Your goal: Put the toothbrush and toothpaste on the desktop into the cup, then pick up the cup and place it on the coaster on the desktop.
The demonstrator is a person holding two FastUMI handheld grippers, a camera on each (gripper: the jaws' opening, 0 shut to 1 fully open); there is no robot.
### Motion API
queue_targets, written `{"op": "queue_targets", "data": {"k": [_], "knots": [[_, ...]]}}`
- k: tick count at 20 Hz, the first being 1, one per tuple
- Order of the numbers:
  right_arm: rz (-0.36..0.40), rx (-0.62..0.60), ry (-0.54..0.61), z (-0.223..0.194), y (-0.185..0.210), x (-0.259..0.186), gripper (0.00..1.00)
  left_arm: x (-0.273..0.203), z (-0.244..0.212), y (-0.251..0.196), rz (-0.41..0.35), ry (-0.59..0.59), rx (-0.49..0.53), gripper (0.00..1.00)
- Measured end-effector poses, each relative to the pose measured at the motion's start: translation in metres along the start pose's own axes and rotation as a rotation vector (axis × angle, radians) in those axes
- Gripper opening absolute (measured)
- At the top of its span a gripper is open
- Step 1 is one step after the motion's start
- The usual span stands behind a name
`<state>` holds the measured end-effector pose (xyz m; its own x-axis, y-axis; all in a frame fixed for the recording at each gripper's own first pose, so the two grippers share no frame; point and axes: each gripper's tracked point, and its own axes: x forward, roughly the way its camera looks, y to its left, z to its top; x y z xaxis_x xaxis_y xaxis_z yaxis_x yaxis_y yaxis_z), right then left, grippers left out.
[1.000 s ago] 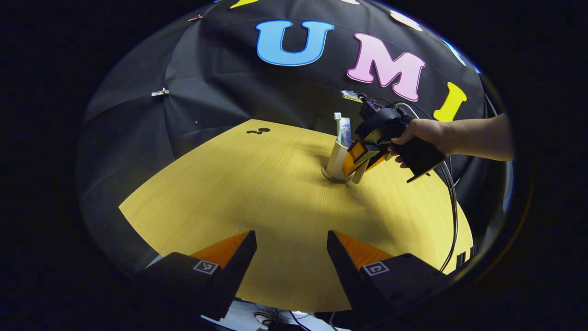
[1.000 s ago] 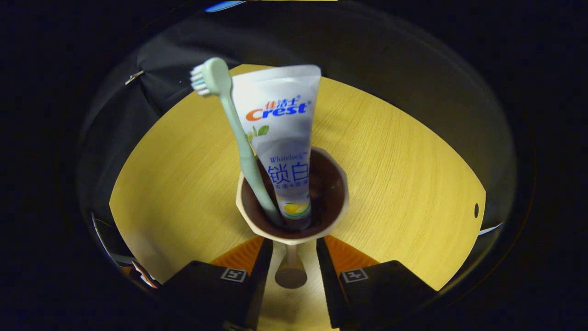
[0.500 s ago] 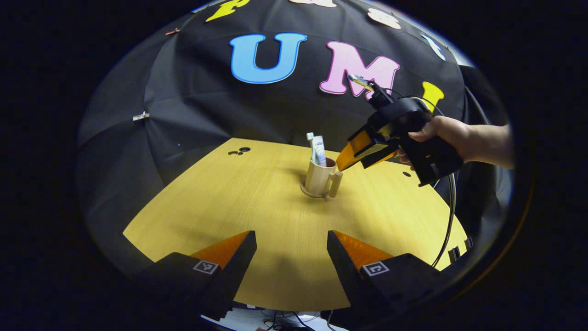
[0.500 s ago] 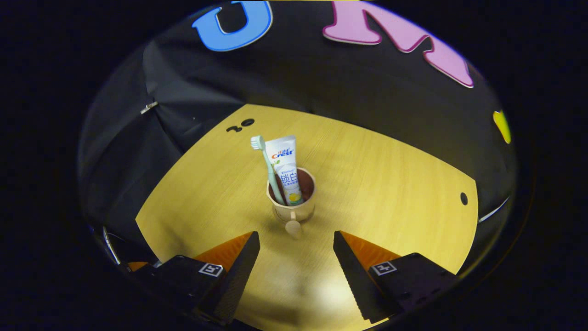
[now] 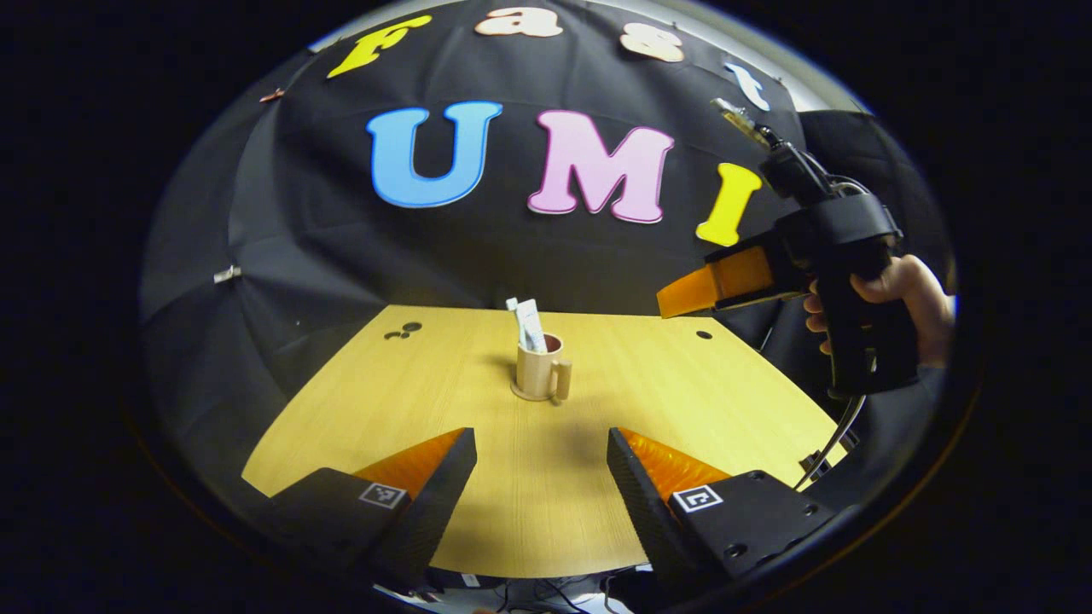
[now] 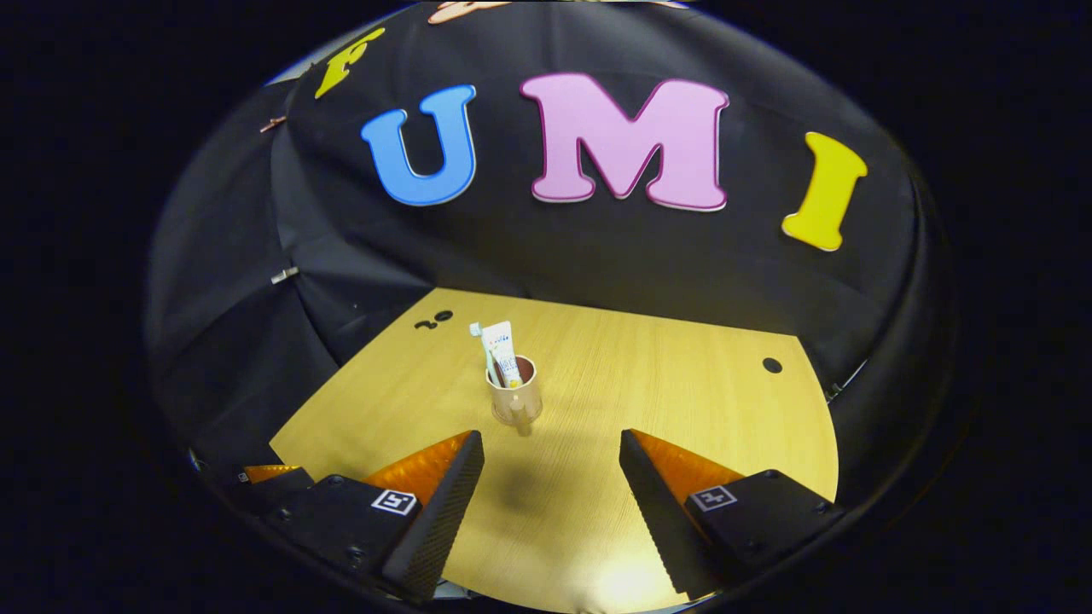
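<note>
Coaster (image 5: 536, 394) mostly hidden under cup (image 5: 537, 373)

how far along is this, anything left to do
Looks finished. The toothbrush and toothpaste stand in the cup, which sits on the coaster. Nothing is in hand: the left gripper and right gripper are open, clear of the cup.

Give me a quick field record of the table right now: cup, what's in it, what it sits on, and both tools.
cup: upright on the wooden desktop, handle toward the cameras
contents: toothbrush and toothpaste, both standing in the cup
under the cup: a thin round base shows at its foot, apparently the coaster
left tool: open, holding nothing, low over the near edge of the desktop
right tool: open, holding nothing, apart from the cup; in the left gripper view it is held up to the right by a hand
</note>
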<state>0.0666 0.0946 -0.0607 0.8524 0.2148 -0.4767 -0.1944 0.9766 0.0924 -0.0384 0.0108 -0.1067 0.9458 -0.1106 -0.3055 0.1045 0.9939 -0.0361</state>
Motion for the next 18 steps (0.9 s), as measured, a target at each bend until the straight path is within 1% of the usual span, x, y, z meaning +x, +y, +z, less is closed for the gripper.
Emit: {"op": "queue_targets", "data": {"k": [3,5,7,8,9,10,12,14,15,17,18], "knots": [[-0.028,0.037,-0.100,-0.008,0.006,-0.053,0.99,-0.022,0.012,-0.010,-0.020,-0.047,0.052,0.98],[-0.064,0.014,-0.140,-0.025,0.009,-0.077,0.98,-0.039,0.021,-0.010,-0.012,-0.086,0.062,0.98],[-0.098,0.004,-0.176,-0.036,0.010,-0.099,0.98,-0.049,0.027,-0.006,0.012,-0.131,0.020,0.98],[-0.110,0.023,-0.197,-0.039,0.013,-0.107,0.99,-0.055,0.033,-0.006,0.016,-0.149,-0.017,0.97],[-0.124,0.049,-0.217,-0.041,0.015,-0.116,0.99,-0.059,0.039,-0.006,0.013,-0.170,-0.027,0.97],[-0.130,0.064,-0.234,-0.045,0.017,-0.121,0.98,-0.063,0.044,-0.004,0.020,-0.183,-0.020,0.98],[-0.148,0.056,-0.242,-0.053,0.018,-0.124,0.98,-0.066,0.047,0.002,0.028,-0.183,-0.010,0.97],[-0.172,0.062,-0.266,-0.049,0.016,-0.129,0.99,-0.070,0.054,-0.003,0.002,-0.191,-0.018,0.98],[-0.169,0.070,-0.292,-0.044,0.019,-0.134,0.98,-0.072,0.060,-0.002,0.000,-0.204,-0.014,0.98],[-0.174,0.074,-0.328,-0.040,0.021,-0.140,0.98,-0.077,0.071,0.003,0.016,-0.236,0.007,0.97],[-0.179,0.074,-0.324,-0.043,0.020,-0.139,0.98,-0.079,0.075,0.005,0.027,-0.249,0.026,0.97]]}}
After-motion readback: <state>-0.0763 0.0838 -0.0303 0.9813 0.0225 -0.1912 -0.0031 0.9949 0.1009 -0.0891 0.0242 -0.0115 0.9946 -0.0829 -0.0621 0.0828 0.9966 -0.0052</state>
